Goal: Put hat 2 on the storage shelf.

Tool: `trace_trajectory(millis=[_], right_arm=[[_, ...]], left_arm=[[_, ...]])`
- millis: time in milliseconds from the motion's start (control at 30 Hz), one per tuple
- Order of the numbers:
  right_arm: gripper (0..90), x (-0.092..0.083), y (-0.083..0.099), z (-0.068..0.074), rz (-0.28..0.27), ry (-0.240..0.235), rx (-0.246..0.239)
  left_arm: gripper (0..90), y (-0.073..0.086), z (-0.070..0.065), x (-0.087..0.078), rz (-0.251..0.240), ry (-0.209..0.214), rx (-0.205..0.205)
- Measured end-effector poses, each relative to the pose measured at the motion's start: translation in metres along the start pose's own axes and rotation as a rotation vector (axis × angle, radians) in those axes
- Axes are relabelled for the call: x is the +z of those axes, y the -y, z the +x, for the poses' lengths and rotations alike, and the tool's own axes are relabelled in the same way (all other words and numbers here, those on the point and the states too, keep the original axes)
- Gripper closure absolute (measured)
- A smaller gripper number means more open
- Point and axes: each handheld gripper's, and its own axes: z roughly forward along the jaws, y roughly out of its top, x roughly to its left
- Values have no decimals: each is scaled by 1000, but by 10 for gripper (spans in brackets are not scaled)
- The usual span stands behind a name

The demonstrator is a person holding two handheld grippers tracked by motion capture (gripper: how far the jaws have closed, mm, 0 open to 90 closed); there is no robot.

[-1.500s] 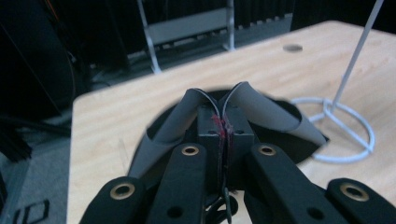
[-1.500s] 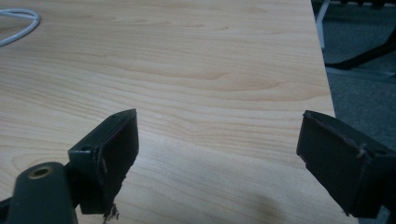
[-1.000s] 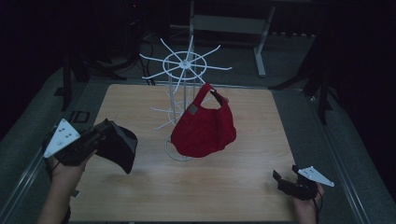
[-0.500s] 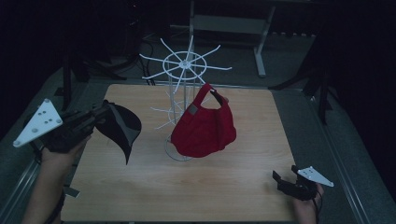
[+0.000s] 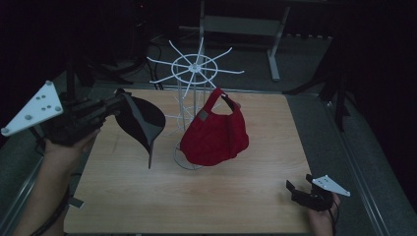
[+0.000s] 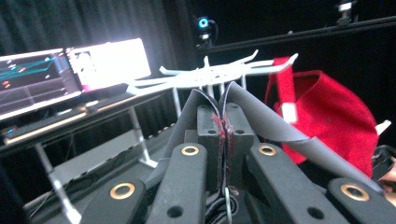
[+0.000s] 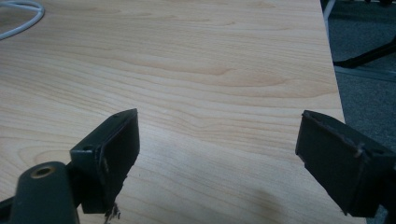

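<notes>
My left gripper (image 5: 117, 102) is held up at the table's left edge, shut on the rim of a dark grey felt bag (image 5: 143, 122) that hangs from it above the wood. In the left gripper view the jaws (image 6: 223, 117) pinch the grey bag's fabric (image 6: 275, 126) between them. A red felt bag (image 5: 216, 135) hangs by its handle on a white wire rack (image 5: 195, 69) at the table's middle; the red bag (image 6: 334, 116) and the rack's spokes (image 6: 210, 74) lie ahead of the left jaws. My right gripper (image 5: 300, 183) rests low at the front right corner, open and empty (image 7: 217, 140).
The wooden table (image 5: 236, 196) has bare wood in front of the rack's ring base (image 5: 184, 164). Lit monitors (image 6: 74, 70) stand on a desk beyond the table. A metal stand (image 5: 273, 44) is behind the table. The table's right edge (image 7: 329, 60) runs close to the right gripper.
My left gripper has risen and drawn left, lifting the dark grey bag higher off the table. The right gripper has stayed where it was.
</notes>
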Motion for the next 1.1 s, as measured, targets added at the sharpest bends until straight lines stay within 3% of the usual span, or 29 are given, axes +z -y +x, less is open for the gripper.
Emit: trace_trajectory(millis=[200, 367, 533, 833, 1100], right_arm=[[135, 0, 0, 0, -2, -1, 3], [135, 0, 0, 0, -3, -3, 4], [135, 0, 0, 0, -1, -2, 4], [136, 0, 0, -1, -1, -5, 8], [137, 0, 0, -1, 1, -7, 8]], left_arm=[[885, -24, 2, 16, 2, 16, 20], [885, -35, 4, 25, -11, 36, 14], [884, -41, 3, 41, 9, 57, 9], [883, -34, -7, 60, 35, 136, 2], [882, -14, -10, 63, 83, 149, -5]])
